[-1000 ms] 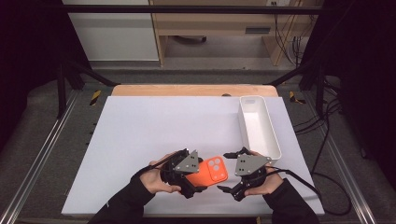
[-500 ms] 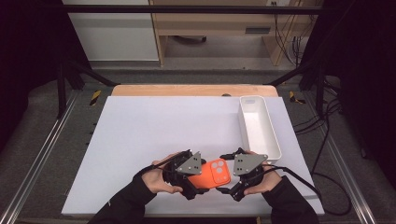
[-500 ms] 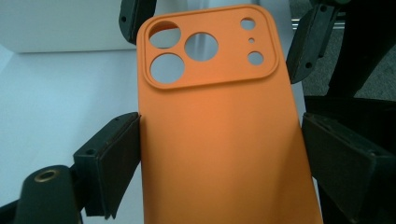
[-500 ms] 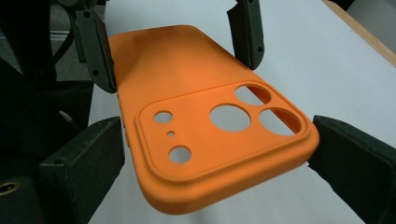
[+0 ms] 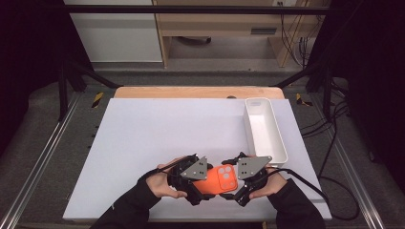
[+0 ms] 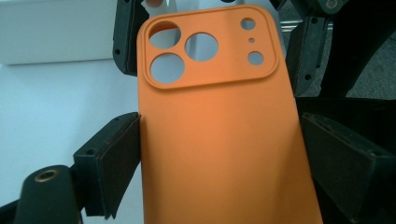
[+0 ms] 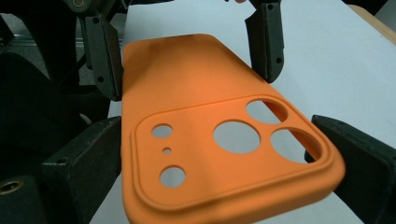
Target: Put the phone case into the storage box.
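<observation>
An orange phone case [image 5: 222,180] with camera cut-outs hangs just above the white table [image 5: 167,133] near its front edge, held between both grippers. My left gripper [image 5: 203,183] clamps its plain end from the left. My right gripper [image 5: 241,183] clamps the camera end from the right. In the left gripper view the case [image 6: 219,154] runs away from me, back side up, both black jaws of my left gripper [image 6: 219,126] pressed on its long edges. In the right gripper view the case [image 7: 196,93] lies between the jaws of my right gripper [image 7: 219,126], camera holes nearest.
A long white tray [image 5: 248,125] stands at the right side of the table, just beyond my right hand. A wooden board [image 5: 191,92] lines the far edge. A black cable [image 5: 329,191] loops off the table's right front corner.
Both grippers and the case have shifted slightly right and toward the front edge. The grip on the case is unchanged.
</observation>
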The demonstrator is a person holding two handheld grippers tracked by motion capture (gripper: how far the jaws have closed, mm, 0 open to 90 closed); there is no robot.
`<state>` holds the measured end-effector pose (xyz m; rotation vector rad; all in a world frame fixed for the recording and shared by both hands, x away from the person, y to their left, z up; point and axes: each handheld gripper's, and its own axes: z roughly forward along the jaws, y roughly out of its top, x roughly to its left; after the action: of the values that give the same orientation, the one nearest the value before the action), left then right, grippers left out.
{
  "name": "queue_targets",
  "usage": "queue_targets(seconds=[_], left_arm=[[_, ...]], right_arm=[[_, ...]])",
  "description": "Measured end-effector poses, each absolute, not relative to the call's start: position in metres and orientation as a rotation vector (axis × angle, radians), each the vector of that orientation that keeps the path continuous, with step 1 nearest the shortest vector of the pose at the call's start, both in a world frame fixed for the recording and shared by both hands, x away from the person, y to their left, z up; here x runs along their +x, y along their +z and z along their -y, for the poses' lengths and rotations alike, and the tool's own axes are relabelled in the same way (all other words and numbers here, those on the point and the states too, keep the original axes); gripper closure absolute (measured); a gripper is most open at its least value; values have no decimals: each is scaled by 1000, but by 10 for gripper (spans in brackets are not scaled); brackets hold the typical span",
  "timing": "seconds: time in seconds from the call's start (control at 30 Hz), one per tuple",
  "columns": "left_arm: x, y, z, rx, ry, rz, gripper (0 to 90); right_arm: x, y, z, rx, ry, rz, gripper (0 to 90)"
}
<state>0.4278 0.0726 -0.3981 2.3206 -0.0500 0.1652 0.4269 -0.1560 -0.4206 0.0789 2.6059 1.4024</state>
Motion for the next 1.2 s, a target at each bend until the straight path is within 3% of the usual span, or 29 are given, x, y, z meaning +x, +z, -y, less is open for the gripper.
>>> queue_targets(seconds=[1.2], left_arm=[[426,-401,-74,2303,104,102,137]], right_arm=[[427,-424,154,-15,1544,-2633,118]])
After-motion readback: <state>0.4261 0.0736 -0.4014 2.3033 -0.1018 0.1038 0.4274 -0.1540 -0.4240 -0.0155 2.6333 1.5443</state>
